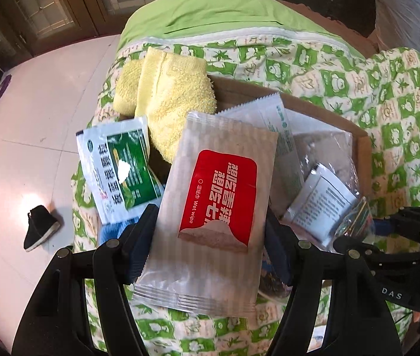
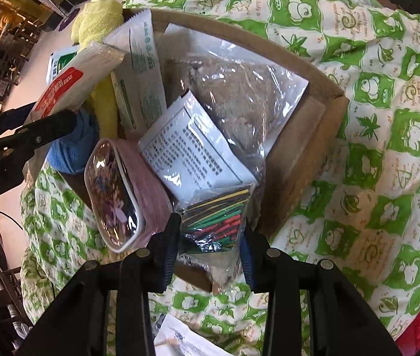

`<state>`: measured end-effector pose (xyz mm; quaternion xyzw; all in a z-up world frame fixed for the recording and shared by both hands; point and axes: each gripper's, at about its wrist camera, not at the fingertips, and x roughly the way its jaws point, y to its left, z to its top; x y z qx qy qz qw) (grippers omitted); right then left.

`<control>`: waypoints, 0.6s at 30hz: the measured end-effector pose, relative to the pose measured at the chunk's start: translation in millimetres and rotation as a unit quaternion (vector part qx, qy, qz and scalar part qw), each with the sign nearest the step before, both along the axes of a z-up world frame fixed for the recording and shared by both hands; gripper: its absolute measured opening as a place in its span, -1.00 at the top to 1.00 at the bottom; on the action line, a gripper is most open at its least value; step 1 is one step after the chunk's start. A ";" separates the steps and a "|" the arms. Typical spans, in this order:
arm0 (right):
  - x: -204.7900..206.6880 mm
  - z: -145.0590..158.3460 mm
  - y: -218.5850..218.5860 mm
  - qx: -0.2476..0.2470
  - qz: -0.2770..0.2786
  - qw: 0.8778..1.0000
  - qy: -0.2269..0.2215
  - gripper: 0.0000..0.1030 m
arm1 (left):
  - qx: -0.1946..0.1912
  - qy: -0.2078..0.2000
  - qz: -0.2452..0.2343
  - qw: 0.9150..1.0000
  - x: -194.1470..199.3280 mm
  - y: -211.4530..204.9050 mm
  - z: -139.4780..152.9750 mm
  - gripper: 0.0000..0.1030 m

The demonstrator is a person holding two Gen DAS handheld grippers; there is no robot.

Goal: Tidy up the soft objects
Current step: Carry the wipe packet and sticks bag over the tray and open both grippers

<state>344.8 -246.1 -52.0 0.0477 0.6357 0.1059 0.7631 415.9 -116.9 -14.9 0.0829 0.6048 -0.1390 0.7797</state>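
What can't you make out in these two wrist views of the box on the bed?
- Blue cloth: mostly covered by the wet wipe packet and left gripper in both views.
- Cardboard box floor: buried under packets everywhere.
- White leaflet packet: print too small to read.
- Packet at the bottom edge: cut off, right wrist view.
- Right gripper: contact with the bag of coloured sticks unclear.

Fluffy yellow terry towel (image 1: 165,95), matt ribbed plastic wet-wipe packet (image 1: 210,207), glossy clear bag (image 2: 248,95), plain brown cardboard box (image 2: 308,136).
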 end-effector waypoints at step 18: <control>-4.8 16.7 -11.9 0.034 -0.025 0.999 -0.024 -0.54 | 0.018 -0.027 0.004 0.999 -13.5 8.0 13.5 -0.53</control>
